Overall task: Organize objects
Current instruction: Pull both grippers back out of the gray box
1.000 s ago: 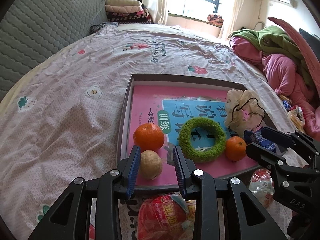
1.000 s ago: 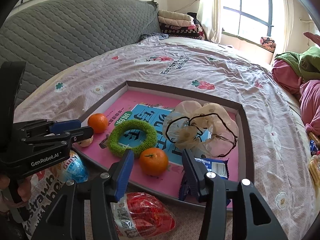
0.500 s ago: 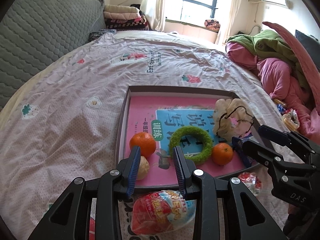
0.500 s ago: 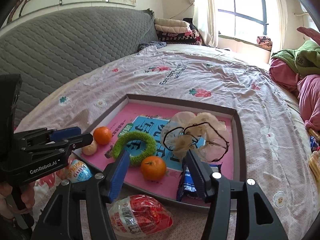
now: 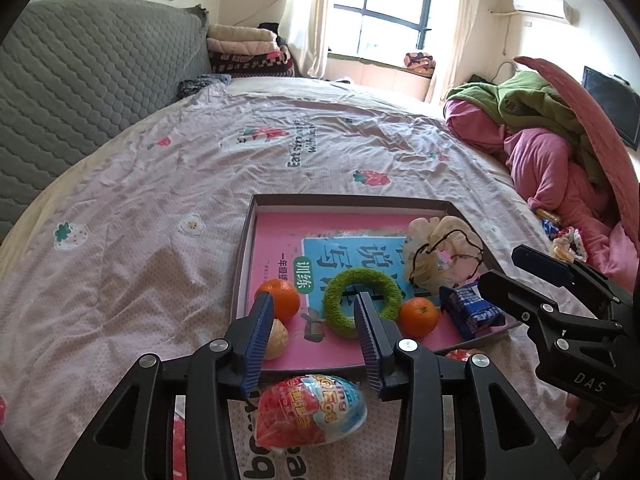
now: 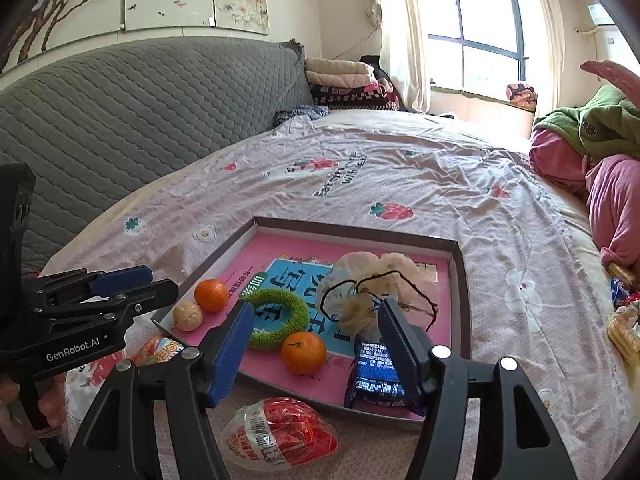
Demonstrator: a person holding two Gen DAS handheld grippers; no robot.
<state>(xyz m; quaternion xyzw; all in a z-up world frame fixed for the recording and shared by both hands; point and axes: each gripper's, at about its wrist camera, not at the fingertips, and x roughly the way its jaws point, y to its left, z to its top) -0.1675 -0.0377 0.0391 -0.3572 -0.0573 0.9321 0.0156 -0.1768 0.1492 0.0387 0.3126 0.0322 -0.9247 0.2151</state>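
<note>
A shallow tray point(image 5: 245, 252) point(image 6: 460, 280) with a pink book lies on the bed. It holds two oranges point(image 5: 280, 298) point(image 6: 303, 352), a walnut point(image 5: 277, 338) point(image 6: 188, 315), a green fuzzy ring point(image 5: 362, 306) point(image 6: 276, 316), a cream scrunchie point(image 5: 440, 256) point(image 6: 376, 284) and a blue snack packet point(image 5: 472, 312) point(image 6: 376, 380). A red-and-blue egg snack point(image 5: 312, 412) point(image 6: 160, 350) lies before the tray under my open left gripper point(image 5: 314, 320). A red packaged snack point(image 6: 276, 438) lies below my open right gripper point(image 6: 316, 332).
A grey quilted headboard point(image 6: 140, 120) runs along the left. Pink and green bedding point(image 5: 552, 136) is heaped at the right. More snacks point(image 6: 624, 320) lie at the bed's right edge. Folded blankets point(image 5: 248, 50) sit at the far corner.
Both grippers have pulled back and up from the tray, so the tray looks smaller and the two loose snacks show fuller. Both stay open and empty.
</note>
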